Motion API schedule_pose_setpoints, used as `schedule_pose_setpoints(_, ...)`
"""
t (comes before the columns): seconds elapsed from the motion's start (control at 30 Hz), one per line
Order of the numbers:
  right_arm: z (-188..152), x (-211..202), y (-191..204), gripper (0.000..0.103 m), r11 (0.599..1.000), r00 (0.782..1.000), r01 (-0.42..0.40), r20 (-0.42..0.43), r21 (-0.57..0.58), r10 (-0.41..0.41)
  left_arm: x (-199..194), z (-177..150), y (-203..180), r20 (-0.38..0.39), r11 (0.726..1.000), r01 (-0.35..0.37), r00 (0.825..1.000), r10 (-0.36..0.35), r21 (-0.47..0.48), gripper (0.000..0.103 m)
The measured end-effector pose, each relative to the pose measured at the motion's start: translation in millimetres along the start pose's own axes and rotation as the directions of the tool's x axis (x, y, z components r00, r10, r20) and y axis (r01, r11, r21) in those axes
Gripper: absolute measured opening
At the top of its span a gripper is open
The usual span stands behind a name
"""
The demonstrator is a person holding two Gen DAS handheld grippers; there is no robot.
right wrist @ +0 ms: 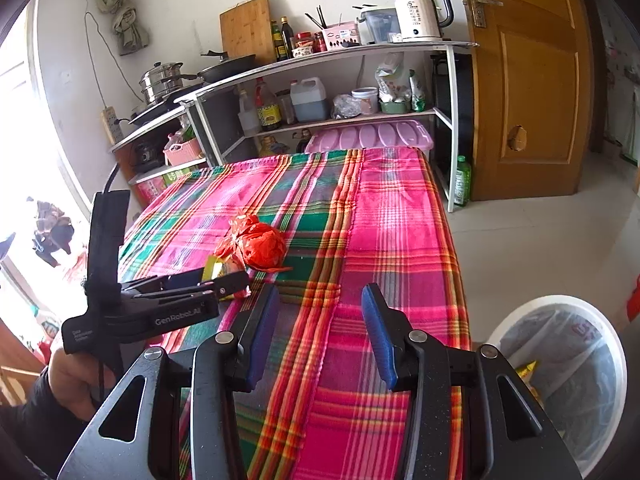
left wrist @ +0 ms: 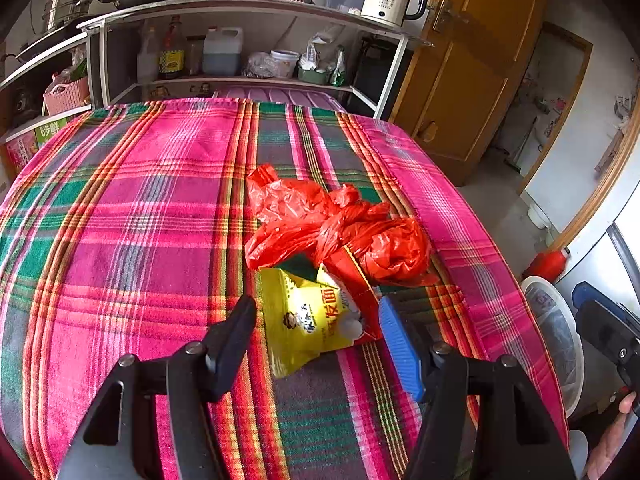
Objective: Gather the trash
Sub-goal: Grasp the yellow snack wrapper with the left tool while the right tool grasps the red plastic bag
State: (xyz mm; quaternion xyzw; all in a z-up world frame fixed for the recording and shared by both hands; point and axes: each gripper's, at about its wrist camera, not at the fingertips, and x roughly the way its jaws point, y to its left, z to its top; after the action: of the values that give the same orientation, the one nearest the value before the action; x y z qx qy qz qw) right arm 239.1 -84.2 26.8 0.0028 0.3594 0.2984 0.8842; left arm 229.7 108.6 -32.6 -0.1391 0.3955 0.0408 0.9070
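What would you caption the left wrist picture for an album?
Open left gripper straddles a yellow wrapper beside a red plastic bag.

- Your left wrist camera looks steeply down, close over the plaid tablecloth (left wrist: 120,220).
- Your right wrist camera sits farther back, near the table's corner.
- Both views share the tablecloth, shelf unit (right wrist: 320,80) and wooden door (left wrist: 460,80).

Yellow packet (left wrist: 308,320) partly under red bag (left wrist: 340,224); bin (right wrist: 560,380) cut by frame edge.
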Motion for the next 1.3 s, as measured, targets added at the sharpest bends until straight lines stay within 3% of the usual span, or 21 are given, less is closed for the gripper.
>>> schedule_pose_setpoints(0.13, 5.1, 13.3, 5.0, 0.044, 1.0, 1.0, -0.009, -0.013, -0.006, 0.009, 2.4, -1.3, -2.1, -0.014, 1.0, -0.013, 1.0, 0.013, 0.005, 0.063)
schedule_pose_setpoints(0.23, 9.4, 22.6, 9.4, 0.044, 1.0, 1.0, -0.018, -0.023, -0.015, 0.017, -0.5, -2.8, 1.2, -0.012, 1.0, -0.008, 1.0, 0.008, -0.009, 0.039)
schedule_pose_setpoints(0.33, 12.8, 32.8, 16.4, 0.044, 0.999, 0.999, -0.032, -0.037, -0.029, 0.031, -3.5, -3.9, 8.5, -0.01, 0.999, 0.015, 1.0, -0.015, -0.028, 0.036)
schedule_pose_setpoints(0.7, 20.0, 81.0, 44.5, 0.045, 0.993, 0.991, -0.072, -0.117, -0.093, 0.061, -41.3, -15.2, 38.5, 0.072, 0.997, 0.046, 0.997, -0.042, -0.055, 0.035)
schedule_pose_setpoints(0.8, 24.0, 96.0, 52.9, 0.054, 0.99, 0.989, -0.079, -0.133, -0.12, 0.063, -47.7, -16.4, 50.4, 0.085, 0.996, 0.046, 0.996, -0.04, -0.076, 0.035)
schedule_pose_setpoints(1.13, 35.5, 130.7, 60.4, 0.055, 0.992, 0.982, -0.059, -0.186, -0.115, 0.037, -46.1, -19.0, 71.8, 0.086, 0.991, 0.07, 0.994, -0.06, -0.118, 0.035)
schedule_pose_setpoints(1.2, 34.6, 132.1, 59.0, 0.046, 0.993, 0.981, -0.061, -0.192, -0.102, 0.041, -46.1, -19.6, 72.3, 0.086, 0.99, 0.079, 0.994, -0.069, -0.12, 0.035)
schedule_pose_setpoints(1.3, 32.1, 127.6, 58.2, 0.044, 0.994, 0.983, -0.055, -0.181, -0.094, 0.037, -47.0, -19.8, 71.7, 0.089, 0.99, 0.082, 0.993, -0.072, -0.116, 0.035)
